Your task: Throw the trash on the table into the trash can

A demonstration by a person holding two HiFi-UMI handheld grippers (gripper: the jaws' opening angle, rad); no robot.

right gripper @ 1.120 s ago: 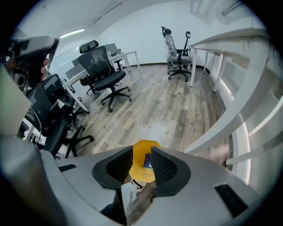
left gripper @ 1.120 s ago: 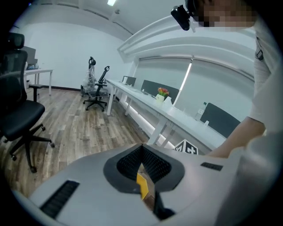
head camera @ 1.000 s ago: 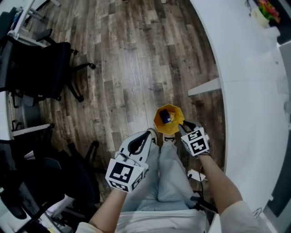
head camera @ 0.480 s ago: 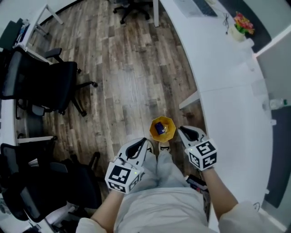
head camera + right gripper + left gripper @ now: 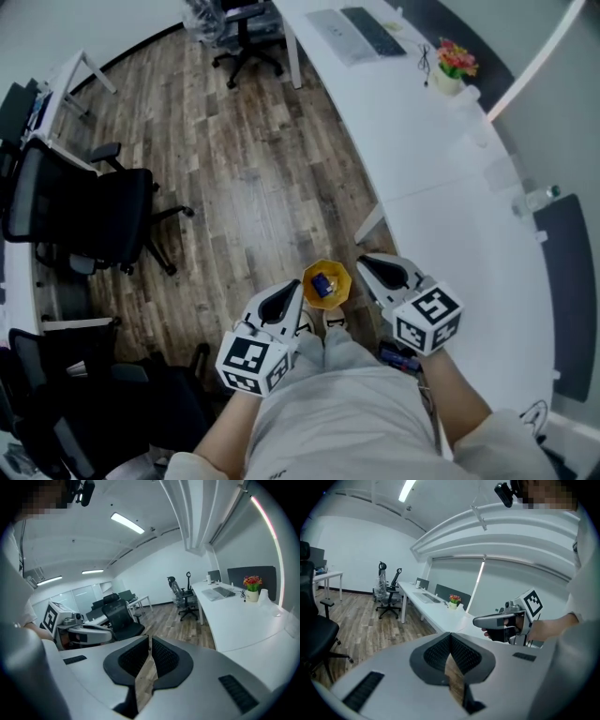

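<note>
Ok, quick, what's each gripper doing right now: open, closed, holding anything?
Left gripper: closed, nothing between the jaws.
Right gripper: closed, nothing between the jaws.

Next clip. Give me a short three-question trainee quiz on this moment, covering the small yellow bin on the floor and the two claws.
1. True or false: the small yellow plastic trash can stands on the long white curved desk.
2. Multiple choice: what lies inside the trash can? A) a blue piece of trash B) a red apple C) nothing at all
3. Fill in the blank: the left claw and the right claw are both ____ and hold nothing.
Key: 1 false, it stands on the wood floor between the two claws; 2 A; 3 shut.
</note>
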